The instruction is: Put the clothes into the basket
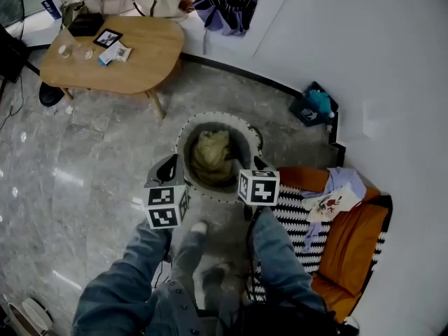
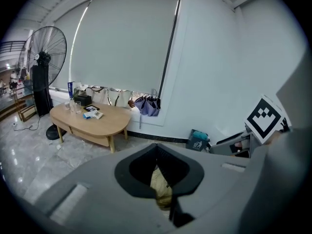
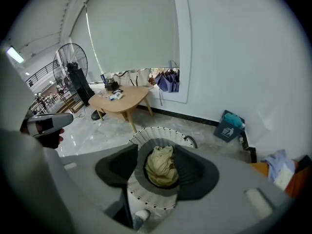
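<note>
Right claw (image 3: 157,174) gapes, seemingly empty, above basket (image 3: 161,130) holding cloth (image 3: 163,162).

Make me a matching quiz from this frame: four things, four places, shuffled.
1 yellowish garment
2 lilac garment
3 purple umbrellas
4 blue bin

A on the orange seat
B on the floor against the wall
C inside the basket
D hanging under the window

Pairs: 1-C, 2-A, 3-D, 4-B

One basket (image 1: 183,136), one yellowish garment (image 1: 212,157), two claws (image 1: 168,168) (image 1: 257,165), one wooden table (image 1: 150,54).
</note>
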Demonstrator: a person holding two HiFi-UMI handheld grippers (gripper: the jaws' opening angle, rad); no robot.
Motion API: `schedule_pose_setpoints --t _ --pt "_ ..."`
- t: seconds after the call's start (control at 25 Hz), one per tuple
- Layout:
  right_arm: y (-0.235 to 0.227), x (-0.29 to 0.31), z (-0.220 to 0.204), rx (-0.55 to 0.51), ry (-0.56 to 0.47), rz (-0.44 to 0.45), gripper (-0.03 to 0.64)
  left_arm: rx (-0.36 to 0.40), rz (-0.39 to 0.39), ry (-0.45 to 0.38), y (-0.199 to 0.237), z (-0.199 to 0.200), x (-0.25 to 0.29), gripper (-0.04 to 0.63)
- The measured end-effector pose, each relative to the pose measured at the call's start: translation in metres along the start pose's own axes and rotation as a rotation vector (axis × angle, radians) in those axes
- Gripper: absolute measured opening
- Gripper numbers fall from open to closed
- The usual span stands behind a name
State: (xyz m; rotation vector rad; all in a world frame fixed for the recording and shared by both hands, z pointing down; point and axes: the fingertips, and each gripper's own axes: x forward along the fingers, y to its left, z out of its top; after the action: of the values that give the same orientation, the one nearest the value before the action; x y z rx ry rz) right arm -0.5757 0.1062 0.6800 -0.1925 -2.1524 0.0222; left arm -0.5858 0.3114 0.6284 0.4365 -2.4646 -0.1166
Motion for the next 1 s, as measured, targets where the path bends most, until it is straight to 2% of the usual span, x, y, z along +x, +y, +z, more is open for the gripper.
schedule_pose_setpoints --t 0.24,0.44,0.76,1.0 --pt "-0.015 -0.043 -0.012 0.034 -0.030 -0.032 0.242 0.039 -0.058 -0.019 -0.036 0.018 -0.012 0.010" --pt "-0.049 -0.100 -0.030 0.105 -0.070 -0.102 0.242 0.072 -0.158 -0.040 -0.091 0.035 -0.022 0.010" --pt "-0.155 -0.223 -0.089 0.308 -0.149 -0.326 0.242 0.190 -0.414 -0.068 -0.241 0.056 -0.036 0.009" --pt "-0.212 -0.306 -0.153 0.504 -0.213 -0.491 0.242 0.341 -0.617 -0.038 -0.353 0.045 -0.045 0.009"
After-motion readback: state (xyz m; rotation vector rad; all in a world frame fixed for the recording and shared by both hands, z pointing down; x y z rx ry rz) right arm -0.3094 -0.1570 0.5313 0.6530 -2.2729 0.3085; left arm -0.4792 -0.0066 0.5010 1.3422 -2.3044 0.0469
